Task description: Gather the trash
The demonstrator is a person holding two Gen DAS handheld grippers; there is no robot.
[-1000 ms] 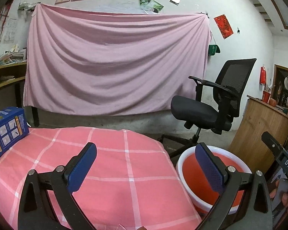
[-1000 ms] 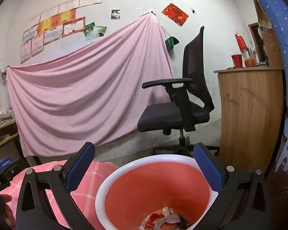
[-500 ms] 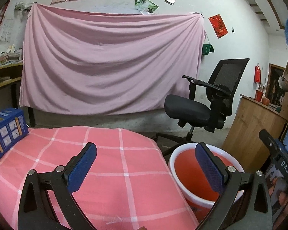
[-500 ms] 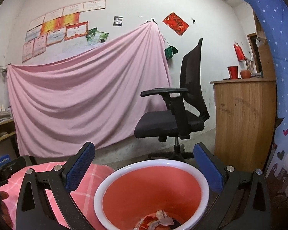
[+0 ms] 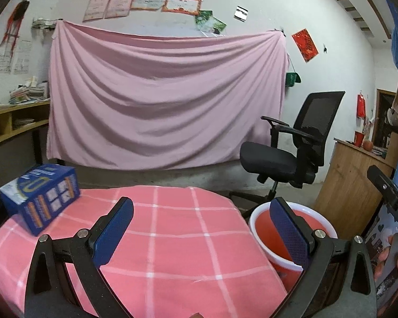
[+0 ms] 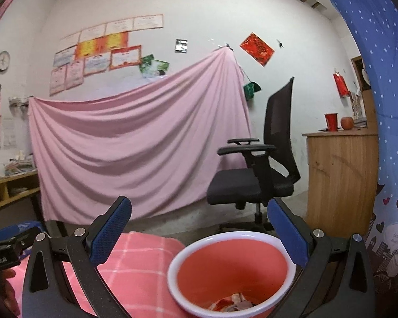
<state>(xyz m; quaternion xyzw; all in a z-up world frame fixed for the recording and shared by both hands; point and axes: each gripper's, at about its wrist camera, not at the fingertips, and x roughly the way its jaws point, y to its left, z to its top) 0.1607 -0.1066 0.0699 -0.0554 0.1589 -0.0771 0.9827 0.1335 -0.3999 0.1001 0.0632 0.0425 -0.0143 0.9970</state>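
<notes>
A red bucket with a white rim stands on the floor beside the table, and crumpled trash lies at its bottom. My right gripper hovers above it, open and holding nothing. In the left wrist view the same bucket shows at the right of the pink checked tablecloth. My left gripper hangs open over the cloth with nothing between its blue pads. A blue box rests on the table's far left.
A black office chair stands behind the bucket, with a wooden counter to its right holding a red cup and an apple. A pink sheet covers the back wall. Wooden shelves run along the left. Blue dotted fabric hangs at the right edge.
Both grippers have risen and tilted up, so the bucket and table sit lower in view. The blue box has come further into the left wrist view. Both stayed open.
</notes>
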